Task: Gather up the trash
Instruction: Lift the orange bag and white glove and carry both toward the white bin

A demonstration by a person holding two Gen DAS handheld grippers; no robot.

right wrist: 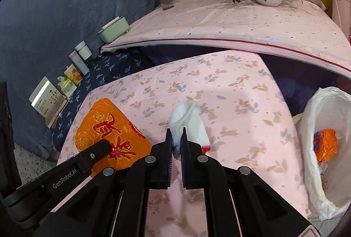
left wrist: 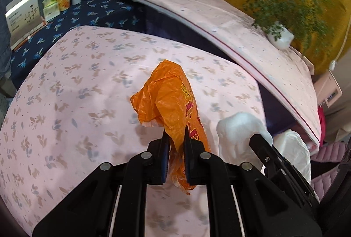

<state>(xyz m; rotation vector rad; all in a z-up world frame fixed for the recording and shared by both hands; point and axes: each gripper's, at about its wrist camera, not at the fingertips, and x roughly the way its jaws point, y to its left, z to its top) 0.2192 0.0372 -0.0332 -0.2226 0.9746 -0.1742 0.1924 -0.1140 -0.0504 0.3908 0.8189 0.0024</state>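
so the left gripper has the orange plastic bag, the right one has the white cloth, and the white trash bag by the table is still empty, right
Not quite. The white trash bag is not empty: the right wrist view shows an orange wrapper already inside it. The rest stands: the left gripper is shut on the orange plastic bag, and the right gripper is shut on the white cloth.

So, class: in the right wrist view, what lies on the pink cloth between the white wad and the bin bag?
Nothing: in the right wrist view that stretch of the pink cloth between the white wad and the bin bag is bare.
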